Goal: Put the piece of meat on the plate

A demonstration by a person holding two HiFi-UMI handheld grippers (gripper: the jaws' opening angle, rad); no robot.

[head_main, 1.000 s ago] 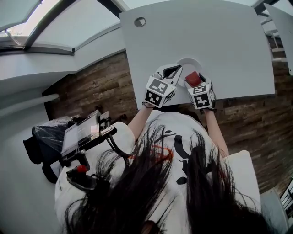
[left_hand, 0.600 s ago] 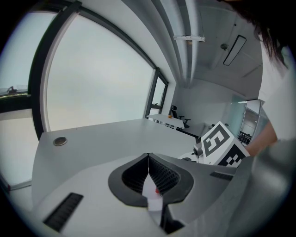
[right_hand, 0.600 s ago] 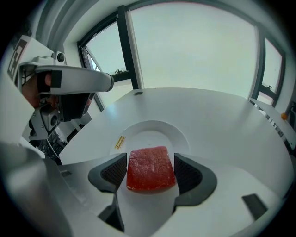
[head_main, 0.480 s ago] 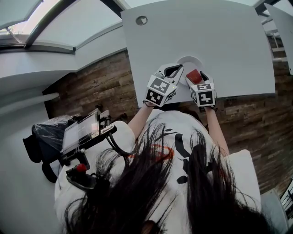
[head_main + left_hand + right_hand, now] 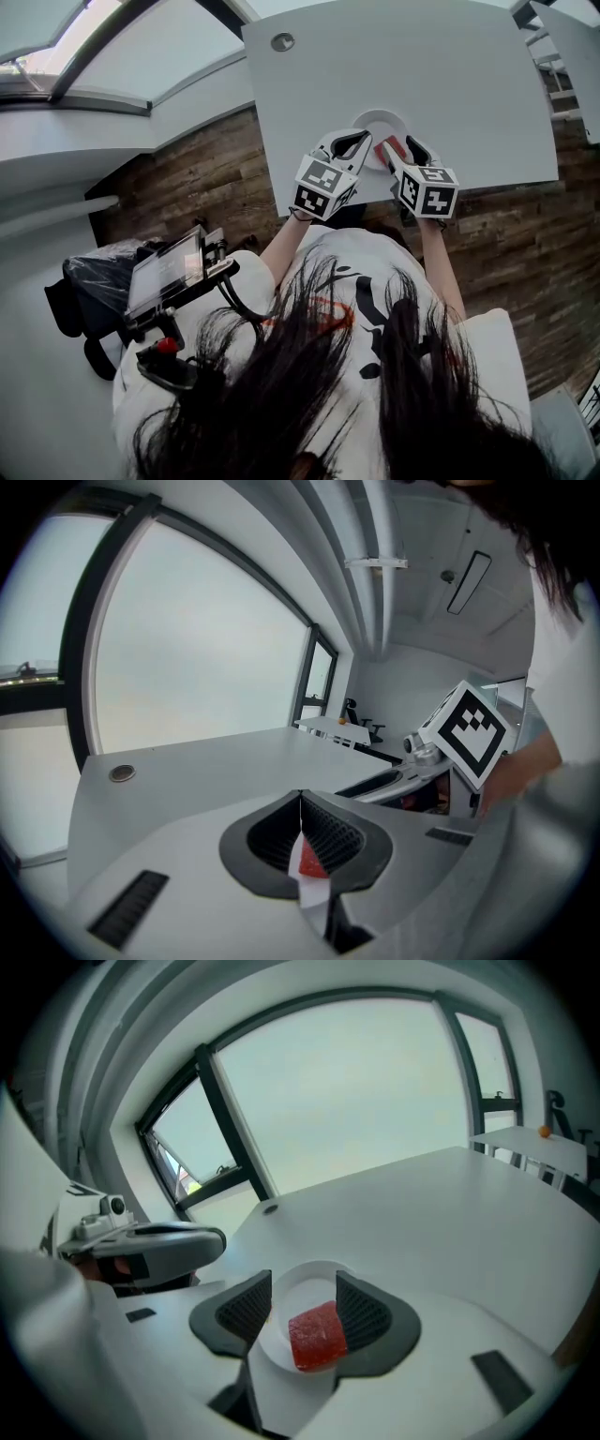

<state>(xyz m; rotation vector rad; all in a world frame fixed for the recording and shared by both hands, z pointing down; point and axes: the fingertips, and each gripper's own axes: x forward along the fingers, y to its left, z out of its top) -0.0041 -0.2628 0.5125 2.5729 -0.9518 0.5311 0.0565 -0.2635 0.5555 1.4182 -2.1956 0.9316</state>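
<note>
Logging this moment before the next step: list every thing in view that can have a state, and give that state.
piece of meat: lying on the plate, not clamped.
plate: right way up, with the meat on it.
right gripper: jaws apart and closing; the meat shows between them, but the pads do not press on it.
left gripper: jaws together, holding nothing.

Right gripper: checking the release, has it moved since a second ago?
Yes. Right gripper has drawn back rightward from the plate; its jaws are closing, the meat lying ungripped between them.
</note>
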